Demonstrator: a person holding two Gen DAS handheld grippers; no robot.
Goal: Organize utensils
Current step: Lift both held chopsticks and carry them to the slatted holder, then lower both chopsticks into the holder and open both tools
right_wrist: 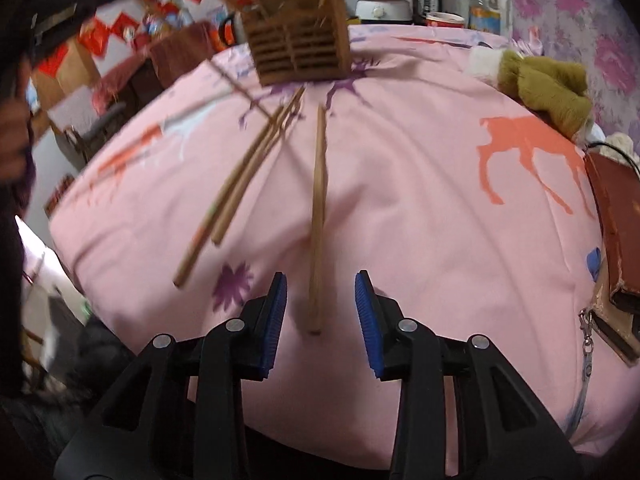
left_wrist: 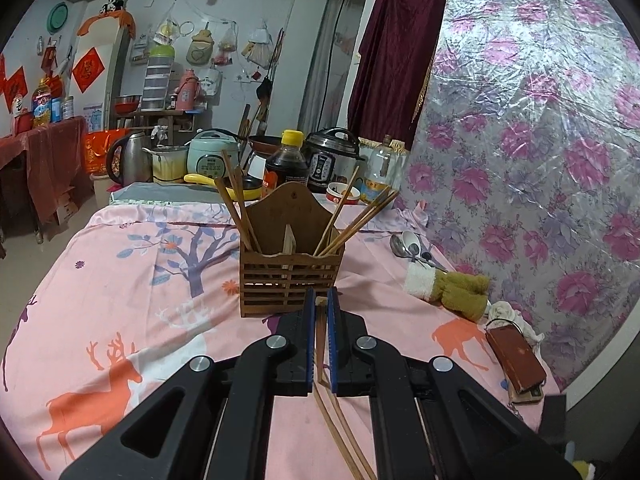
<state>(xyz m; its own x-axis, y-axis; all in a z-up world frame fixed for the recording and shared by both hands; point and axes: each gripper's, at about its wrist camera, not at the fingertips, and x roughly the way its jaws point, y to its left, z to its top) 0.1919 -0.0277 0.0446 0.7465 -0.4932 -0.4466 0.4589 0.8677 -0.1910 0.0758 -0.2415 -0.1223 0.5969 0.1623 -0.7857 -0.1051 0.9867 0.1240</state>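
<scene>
The left gripper point(left_wrist: 321, 300) is pinched tight on a pair of wooden chopsticks point(left_wrist: 336, 420), whose long ends trail back beneath it. Just ahead of it stands a slatted wooden utensil holder point(left_wrist: 290, 276) on a pink sheet with deer and tree prints point(left_wrist: 120, 280), near the far end of the table. More chopsticks lean out of its two compartments. To its right, towards the table's right edge, lie metal spoons point(left_wrist: 404, 246), an olive and white cloth point(left_wrist: 452, 288) and a brown wallet point(left_wrist: 516, 360).

The right gripper point(right_wrist: 321, 300) is spread, its blue pads on either side of the near end of another chopstick pair point(right_wrist: 319, 216) lying flat on the sheet, without touching it. A looser bundle of chopsticks point(right_wrist: 236, 188) lies to the left, angled towards the holder point(right_wrist: 298, 50) at the far edge
</scene>
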